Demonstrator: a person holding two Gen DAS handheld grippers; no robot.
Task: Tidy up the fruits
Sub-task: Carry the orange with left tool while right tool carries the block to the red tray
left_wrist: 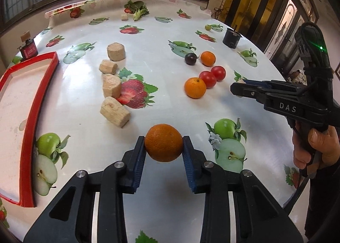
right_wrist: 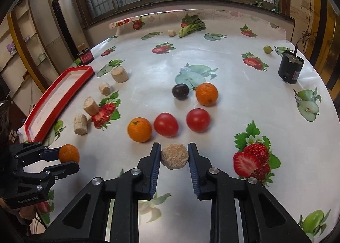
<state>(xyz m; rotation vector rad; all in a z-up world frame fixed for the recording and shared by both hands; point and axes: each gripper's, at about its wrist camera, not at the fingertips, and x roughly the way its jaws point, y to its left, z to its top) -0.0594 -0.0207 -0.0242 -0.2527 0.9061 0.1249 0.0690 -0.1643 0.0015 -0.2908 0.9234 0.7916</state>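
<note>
Left gripper: you had its blue pads clamped on a small orange, one pad on each side at the widest part, at the near middle of the table; whether the fruit was clear of the cloth could not be told
Right gripper: you had its pads pinched on a tan cork-like block, gripped across its round flanks, just nearer than the loose fruit
Loose fruit: a second orange and two tomatoes lay in a row just beyond the block, with a third orange and a dark plum farther back, close together; a small green fruit sat far right, well apart
Other blocks: four more tan blocks ran in a line on the left beside the red tray, which looked empty
Handling, orange: judged light, firm-skinned and round, so apt to roll out of a shallow pinch; your hold across the middle looked the safest place
Handling, tomatoes and plum: judged smooth, soft and easily bruised; you would do well to take them across the widest part with a gentle squeeze
Handling, block: judged light, stiff and rough, unlikely to slip
</note>
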